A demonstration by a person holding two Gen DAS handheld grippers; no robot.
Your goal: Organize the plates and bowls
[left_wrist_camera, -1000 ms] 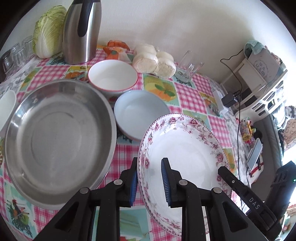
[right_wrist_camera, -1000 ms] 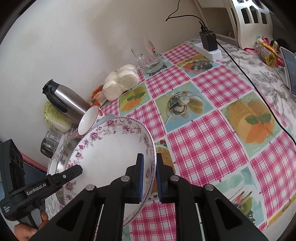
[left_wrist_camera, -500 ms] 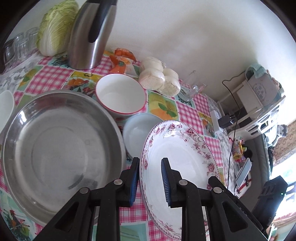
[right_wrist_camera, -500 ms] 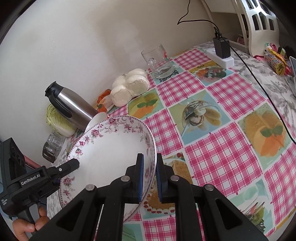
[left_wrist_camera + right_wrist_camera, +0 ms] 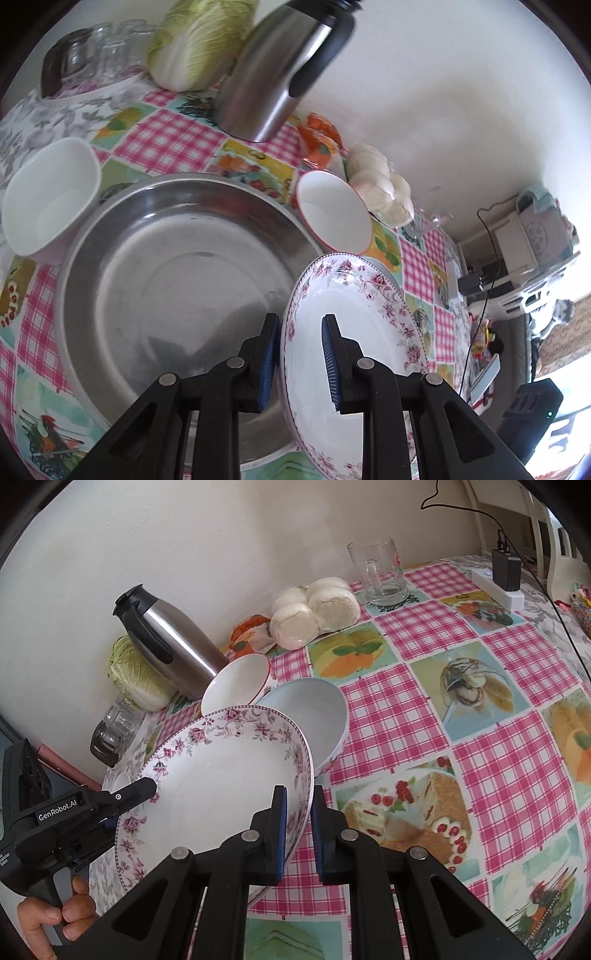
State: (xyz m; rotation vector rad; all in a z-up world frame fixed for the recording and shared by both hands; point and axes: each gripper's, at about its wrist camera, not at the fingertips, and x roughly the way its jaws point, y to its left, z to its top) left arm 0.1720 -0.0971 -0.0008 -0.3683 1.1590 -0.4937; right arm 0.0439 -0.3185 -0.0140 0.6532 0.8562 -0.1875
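Both grippers hold a white floral-rimmed plate [image 5: 351,332] [image 5: 221,775] by opposite rims, tilted and off the table. My left gripper [image 5: 297,360] is shut on its near rim; my right gripper [image 5: 298,830] is shut on the far rim. The plate's left edge hangs over a large steel basin [image 5: 166,280]. A red-rimmed white bowl [image 5: 332,210] [image 5: 236,683] and a pale blue bowl [image 5: 310,712] stand just beyond the plate. A white squarish bowl [image 5: 48,206] sits left of the basin.
A steel thermos jug [image 5: 277,77] [image 5: 166,642], a cabbage [image 5: 199,44], upturned glasses [image 5: 96,51], bagged buns [image 5: 314,609], an orange packet [image 5: 319,142] and a glass mug [image 5: 380,576] line the wall. A power strip with charger [image 5: 498,579] lies far right on the checked tablecloth.
Both grippers carried the plate left toward the steel basin and raised it; it now overlaps the basin's right rim and hides most of the blue bowl in the left view.
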